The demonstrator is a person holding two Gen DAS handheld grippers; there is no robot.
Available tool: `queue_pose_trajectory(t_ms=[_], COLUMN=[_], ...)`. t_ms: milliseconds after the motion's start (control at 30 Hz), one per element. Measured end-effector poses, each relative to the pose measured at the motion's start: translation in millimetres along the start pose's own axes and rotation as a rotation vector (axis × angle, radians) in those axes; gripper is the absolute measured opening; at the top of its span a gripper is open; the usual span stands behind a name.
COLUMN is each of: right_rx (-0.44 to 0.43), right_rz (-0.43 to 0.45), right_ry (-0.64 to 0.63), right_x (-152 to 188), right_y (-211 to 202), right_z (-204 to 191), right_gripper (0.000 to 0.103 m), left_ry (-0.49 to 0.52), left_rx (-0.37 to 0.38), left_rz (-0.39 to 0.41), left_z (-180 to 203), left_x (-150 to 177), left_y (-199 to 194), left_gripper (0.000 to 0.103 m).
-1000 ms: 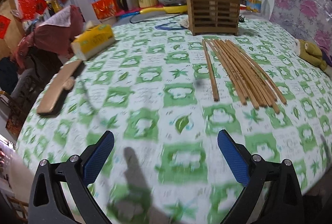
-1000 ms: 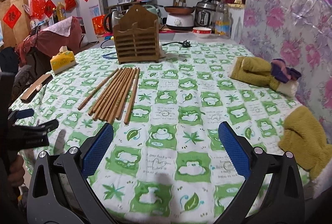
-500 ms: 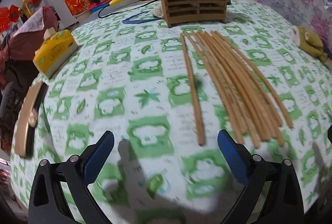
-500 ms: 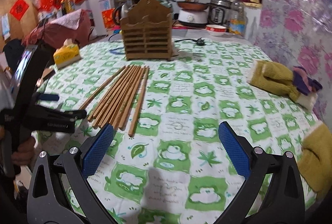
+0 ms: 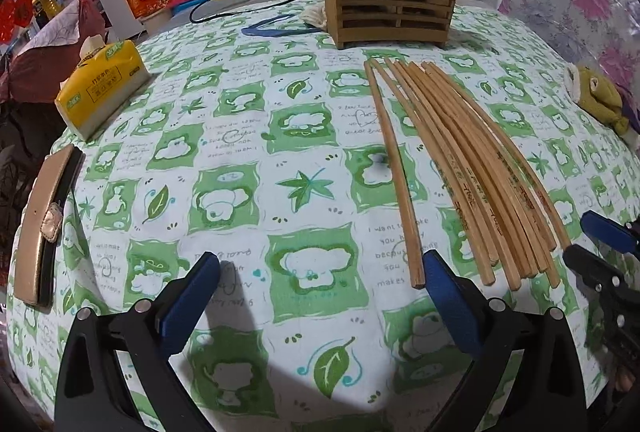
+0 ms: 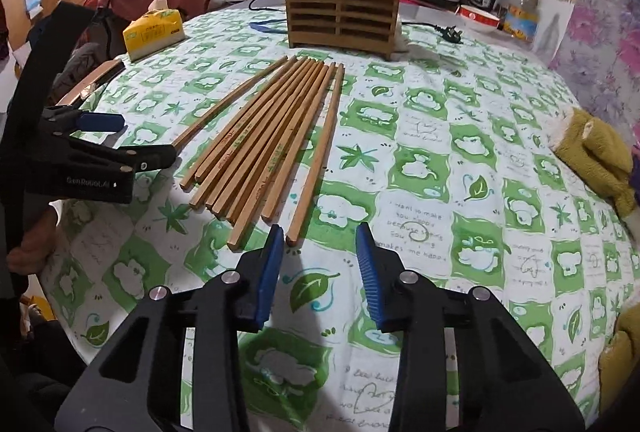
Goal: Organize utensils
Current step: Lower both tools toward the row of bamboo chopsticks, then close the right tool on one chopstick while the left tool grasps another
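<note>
Narrowing on empty air, the right tongs could nudge the loose chopstick sideways, missing its tip; left tongs hang spread wide above the tabletop.

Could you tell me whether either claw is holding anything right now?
Nothing is held: the left claw and right claw are both open above the chopsticks.

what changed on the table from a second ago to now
Both grippers came down toward the near ends of the chopsticks. The right gripper has just been closing its jaws partway; nothing is gripped, and the rightmost chopstick's end lies just beyond its left pad. The left gripper stays wide open by the leftmost chopstick. Chopsticks, holder and tissue pack have not moved.
</note>
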State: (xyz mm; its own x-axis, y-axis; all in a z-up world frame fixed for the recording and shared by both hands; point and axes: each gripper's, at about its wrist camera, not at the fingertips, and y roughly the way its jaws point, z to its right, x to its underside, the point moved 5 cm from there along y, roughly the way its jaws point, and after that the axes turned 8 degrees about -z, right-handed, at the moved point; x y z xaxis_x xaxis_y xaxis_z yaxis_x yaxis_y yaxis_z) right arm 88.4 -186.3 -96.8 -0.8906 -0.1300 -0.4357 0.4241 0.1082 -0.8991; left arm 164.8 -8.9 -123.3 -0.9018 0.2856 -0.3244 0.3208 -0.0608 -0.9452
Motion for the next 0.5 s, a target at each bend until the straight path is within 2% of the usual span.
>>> queue_pose_trajectory(t_ms=[133, 267, 333, 367, 400, 467, 500], right_rx=[-0.014, -0.026, -0.029, -0.033, -0.037, -0.045, -0.043], right_rz=[-0.016, -0.028, -0.027, -0.026, -0.024, -0.022, -0.02], right_ry=[-0.004, -0.003, -0.009, -0.011, -0.009, -0.001, 0.005], right_x=[-3, -7, -8, -9, -9, -8, -8], right_y=[3, 8, 9, 9, 9, 9, 8], right_z=[0, 1, 1, 1, 1, 3, 4], right_gripper=[0.036, 0.034, 0.03, 0.024, 0.016, 0.009, 0.009], left_ry=[0.028, 0.071, 0.098, 0.109, 0.116, 0.132, 0.146], left_rx=[-0.016, 0.005, 0.03, 0.054, 0.076, 0.093, 0.099], left_rz=[0.015, 0.038, 0.048, 0.049, 0.048, 0.053, 0.057], left_z=[6, 14, 21, 23, 26, 30, 33], left_x=[1, 2, 4, 5, 6, 8, 10], left_y=[-3, -7, -9, -10, -11, -13, -14], left_gripper=[0.096, 0.079, 0.063, 0.058, 0.047, 0.037, 0.029])
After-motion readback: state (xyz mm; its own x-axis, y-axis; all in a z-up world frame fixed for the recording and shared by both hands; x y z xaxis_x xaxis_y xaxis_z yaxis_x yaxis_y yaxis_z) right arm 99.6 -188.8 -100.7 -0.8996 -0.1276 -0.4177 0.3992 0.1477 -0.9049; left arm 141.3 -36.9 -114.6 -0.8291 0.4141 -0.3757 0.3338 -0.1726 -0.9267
